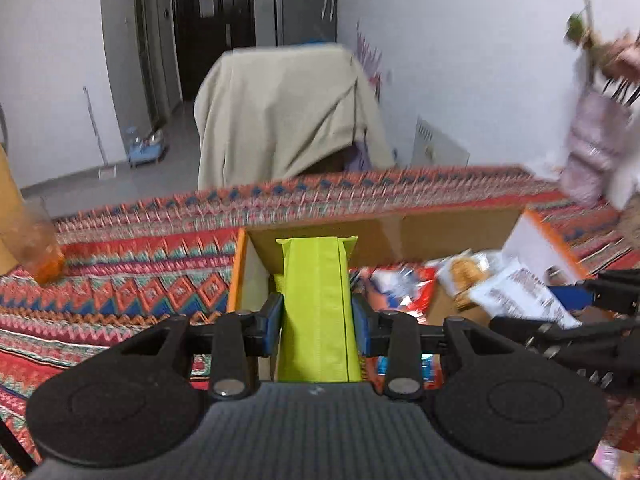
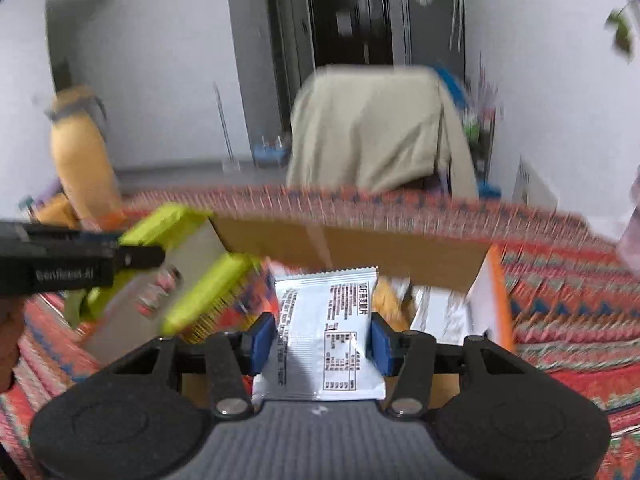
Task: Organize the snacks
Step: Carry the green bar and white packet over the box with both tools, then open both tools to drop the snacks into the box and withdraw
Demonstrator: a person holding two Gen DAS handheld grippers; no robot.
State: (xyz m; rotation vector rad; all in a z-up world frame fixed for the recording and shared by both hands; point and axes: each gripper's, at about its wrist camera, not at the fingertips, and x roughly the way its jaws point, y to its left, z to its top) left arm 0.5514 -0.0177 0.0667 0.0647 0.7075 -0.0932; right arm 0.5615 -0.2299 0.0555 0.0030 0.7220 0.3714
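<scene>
Both grippers are loaded over the open cardboard box (image 1: 400,236): left gripper (image 1: 318,320) clenches the lime-green flat packet (image 1: 316,300) at its left wall, right gripper (image 2: 322,338) clamps the white printed sachet (image 2: 324,320). Sorting step underway; next, probably a tidy placement.

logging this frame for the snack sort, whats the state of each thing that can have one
left gripper: jaws shut on the lime green packet
lime green packet: held above the left end of the box
right gripper: jaws shut on the white sachet
white sachet: held over the box, printed side up
cardboard box: open, loose snacks inside
chair: draped in beige cloth
</scene>
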